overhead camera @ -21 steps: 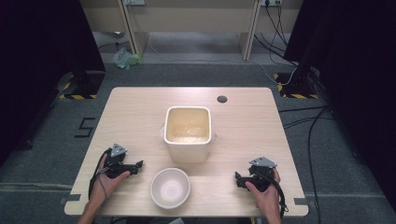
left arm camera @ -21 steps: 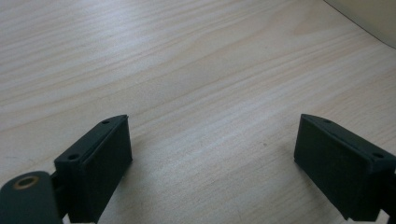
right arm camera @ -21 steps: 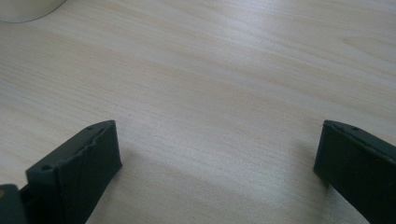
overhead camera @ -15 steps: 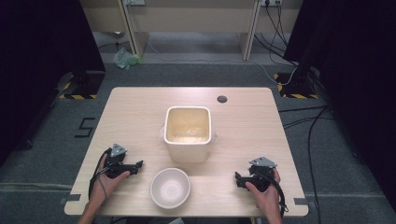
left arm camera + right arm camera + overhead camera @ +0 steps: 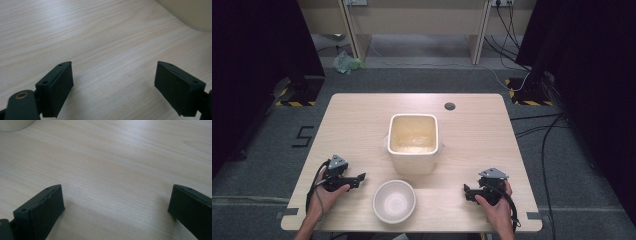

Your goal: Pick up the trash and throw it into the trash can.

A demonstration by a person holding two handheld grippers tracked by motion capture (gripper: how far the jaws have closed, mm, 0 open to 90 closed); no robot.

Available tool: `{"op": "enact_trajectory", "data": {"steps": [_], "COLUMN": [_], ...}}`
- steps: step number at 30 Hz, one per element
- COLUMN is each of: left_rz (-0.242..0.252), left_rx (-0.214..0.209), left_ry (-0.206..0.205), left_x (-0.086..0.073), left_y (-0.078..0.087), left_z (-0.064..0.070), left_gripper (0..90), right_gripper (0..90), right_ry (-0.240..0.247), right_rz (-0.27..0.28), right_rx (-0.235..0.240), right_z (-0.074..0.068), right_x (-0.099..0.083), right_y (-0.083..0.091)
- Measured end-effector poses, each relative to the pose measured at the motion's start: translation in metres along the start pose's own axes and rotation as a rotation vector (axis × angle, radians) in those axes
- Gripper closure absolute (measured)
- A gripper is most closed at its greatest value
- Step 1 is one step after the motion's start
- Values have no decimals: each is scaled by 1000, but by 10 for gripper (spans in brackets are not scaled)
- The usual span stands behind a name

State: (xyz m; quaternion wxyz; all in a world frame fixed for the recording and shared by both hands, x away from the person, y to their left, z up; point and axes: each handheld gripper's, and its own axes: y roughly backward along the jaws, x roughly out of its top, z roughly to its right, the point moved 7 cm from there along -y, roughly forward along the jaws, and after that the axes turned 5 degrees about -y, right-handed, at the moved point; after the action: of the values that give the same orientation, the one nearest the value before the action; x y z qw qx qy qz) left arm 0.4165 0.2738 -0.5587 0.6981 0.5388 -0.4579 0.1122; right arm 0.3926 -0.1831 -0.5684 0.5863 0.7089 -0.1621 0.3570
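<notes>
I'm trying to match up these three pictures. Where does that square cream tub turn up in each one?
High view: the tub stands mid-table, behind the white bowl.
Left gripper view: its wall fills the top right corner.
Right gripper view: I cannot pick it out with certainty.
Shared landmark: the pale wooden table.

Both hands come in bare, no sleeves visible. The left gripper (image 5: pixel 360 177) and right gripper (image 5: pixel 466 191) are black, each topped by a grey three-cornered plate and trailing a black cable. Their flat rectangular pads (image 5: pixel 60 90) carry small holes, probably screw holes.
</notes>
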Motion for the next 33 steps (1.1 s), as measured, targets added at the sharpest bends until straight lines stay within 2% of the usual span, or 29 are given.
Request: {"op": "enact_trajectory", "data": {"steps": [3,4,8,10,11,13,15,18,20,21,24,25,27,29,33], "left_rz": [17,27,38,50,50,65,68,56,56,55,49,36,23,8,-15], "left_rx": [-12,-29,-53,-82,-82,-132,-148,-200,-214,-241,-260,-284,-307,-320,-341], "left_ry": [8,7,4,5,5,16,16,-24,-30,-38,-45,-43,-46,-55,-47], "left_x": [5,8,12,15,15,19,20,22,22,23,23,22,22,21,20], "left_y": [6,11,17,23,23,29,30,32,31,30,28,25,22,18,13], "left_z": [2,6,13,20,20,29,34,51,56,64,70,76,81,85,90], "left_gripper": [149,149,149,150,151,153,163,194,232,241,256,270,293,320,353], "right_gripper": [3,4,4,3,3,3,3,3,3,3,3,3,3,3,3], "right_ry": [1,2,2,2,2,3,3,3,3,5,6,8,8,7,7], "right_rz": [-2,-1,-2,-2,-2,-1,-2,-1,-2,-1,-1,-1,-2,-1,-1], "right_rx": [1,1,1,1,1,2,1,1,1,2,3,3,3,3,3], "right_z": [0,0,0,0,0,0,0,0,0,0,0,1,1,1,1], "right_x": [0,0,0,0,0,0,0,0,0,0,0,0,0,0,0], "right_y": [0,0,0,0,0,0,0,0,0,0,0,0,0,0,0]}}
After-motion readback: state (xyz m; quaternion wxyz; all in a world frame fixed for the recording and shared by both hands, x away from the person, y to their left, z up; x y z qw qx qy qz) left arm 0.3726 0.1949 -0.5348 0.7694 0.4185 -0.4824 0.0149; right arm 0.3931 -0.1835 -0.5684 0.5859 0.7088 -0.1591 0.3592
